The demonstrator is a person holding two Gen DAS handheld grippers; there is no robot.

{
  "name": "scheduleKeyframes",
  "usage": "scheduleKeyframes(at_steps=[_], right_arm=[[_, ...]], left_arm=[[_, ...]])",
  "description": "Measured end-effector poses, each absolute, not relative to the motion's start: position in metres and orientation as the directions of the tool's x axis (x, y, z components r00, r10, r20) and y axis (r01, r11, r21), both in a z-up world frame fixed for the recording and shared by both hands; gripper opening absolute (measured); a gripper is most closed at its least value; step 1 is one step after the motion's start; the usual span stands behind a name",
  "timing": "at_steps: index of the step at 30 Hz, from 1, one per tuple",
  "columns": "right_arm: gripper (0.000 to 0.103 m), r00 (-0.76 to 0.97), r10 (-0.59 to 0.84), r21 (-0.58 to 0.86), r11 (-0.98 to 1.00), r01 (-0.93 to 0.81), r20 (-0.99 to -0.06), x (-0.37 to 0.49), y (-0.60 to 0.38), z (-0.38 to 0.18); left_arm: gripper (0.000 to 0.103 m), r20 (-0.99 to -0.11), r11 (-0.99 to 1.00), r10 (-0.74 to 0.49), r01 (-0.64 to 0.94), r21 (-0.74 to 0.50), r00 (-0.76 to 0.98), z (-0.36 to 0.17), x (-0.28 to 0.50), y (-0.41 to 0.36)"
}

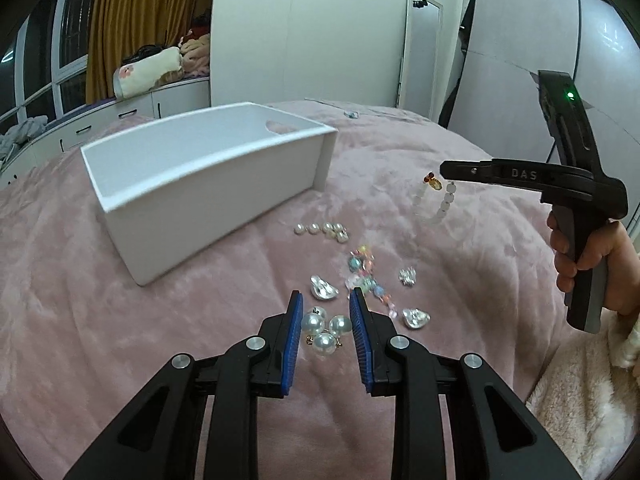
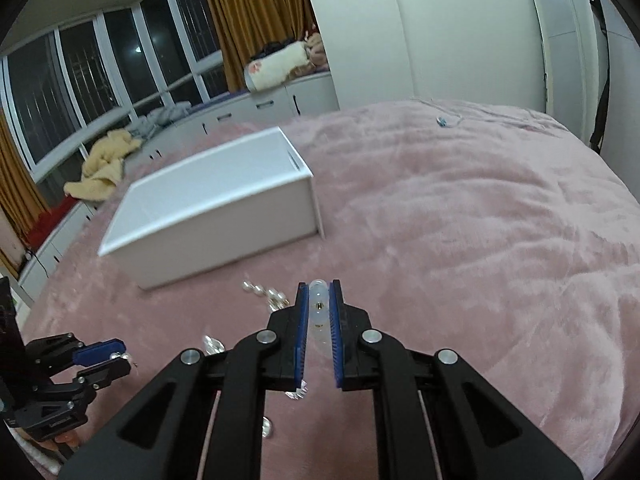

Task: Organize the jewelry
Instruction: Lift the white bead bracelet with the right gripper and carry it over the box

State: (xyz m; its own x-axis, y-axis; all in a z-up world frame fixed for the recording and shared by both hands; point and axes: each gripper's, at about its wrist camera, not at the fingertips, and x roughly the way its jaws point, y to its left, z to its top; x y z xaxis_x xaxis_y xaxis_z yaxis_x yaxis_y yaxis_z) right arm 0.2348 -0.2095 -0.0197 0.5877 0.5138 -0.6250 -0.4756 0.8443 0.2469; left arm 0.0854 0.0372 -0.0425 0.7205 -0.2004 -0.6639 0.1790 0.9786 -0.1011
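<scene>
White box (image 1: pixel 208 184) on pink bed (image 1: pixel 460 240): apparently empty. Right tool (image 2: pixel 319 312): clamped on translucent bead bracelet (image 1: pixel 438 200), aloft. Left tool (image 1: pixel 325 344): wide, over pearl cluster (image 1: pixel 326 330). Remaining loose: small pearls (image 1: pixel 322 231), coloured beads (image 1: pixel 366 276), silver pieces (image 1: pixel 324 287). Barely begun, by appearance.

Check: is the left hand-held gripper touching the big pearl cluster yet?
Apart. The left wrist view shows the left hand-held gripper open, the pearl cluster lying on the pink blanket between the blue pads with blanket visible on both sides.
</scene>
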Motion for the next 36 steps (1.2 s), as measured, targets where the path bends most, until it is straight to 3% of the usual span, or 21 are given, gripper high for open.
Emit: scheduleKeyframes(at_steps=[9,10,15,20,24,25,26,28,36], right_arm=[[0.011,0.585,0.576,0.249,0.800,-0.545,-0.570,0.241,-0.184,0.027],[0.004,0.580,0.589,0.250,0.790,-0.560,-0.563,0.243,-0.178,0.033],[0.003,0.580,0.618,0.228,0.763,-0.605,-0.531,0.257,-0.151,0.057],[0.004,0.572,0.606,0.208,0.765,-0.610,-0.553,0.271,-0.137,0.053],[0.008,0.538,0.541,0.147,0.780,-0.608,-0.647,0.270,-0.139,0.019],[0.018,0.524,0.514,0.122,0.783,-0.610,-0.679,0.268,-0.140,0.006],[0.035,0.518,0.487,0.098,0.788,-0.608,-0.703,0.267,-0.141,-0.006],[0.047,0.516,0.442,0.052,0.794,-0.606,-0.734,0.261,-0.146,-0.027],[0.045,0.473,0.353,0.009,0.808,-0.589,-0.807,0.259,-0.155,-0.084]], left_arm=[[0.029,-0.602,0.981,-0.190,0.174,-0.086,0.776,0.008,0.093,0.069],[0.029,-0.597,0.982,-0.185,0.174,-0.078,0.781,0.014,0.095,0.073],[0.029,-0.588,0.987,-0.155,0.147,-0.061,0.794,0.043,0.113,0.095],[0.029,-0.586,0.992,-0.122,0.123,-0.037,0.801,0.056,0.127,0.112],[0.029,-0.585,0.990,-0.142,0.127,-0.066,0.798,0.048,0.128,0.113],[0.029,-0.590,0.989,-0.146,0.130,-0.069,0.794,0.044,0.128,0.112],[0.029,-0.593,0.988,-0.152,0.133,-0.075,0.791,0.039,0.129,0.110],[0.029,-0.594,0.987,-0.163,0.136,-0.091,0.788,0.030,0.129,0.108],[0.029,-0.595,0.982,-0.184,0.126,-0.138,0.782,0.011,0.130,0.107]])
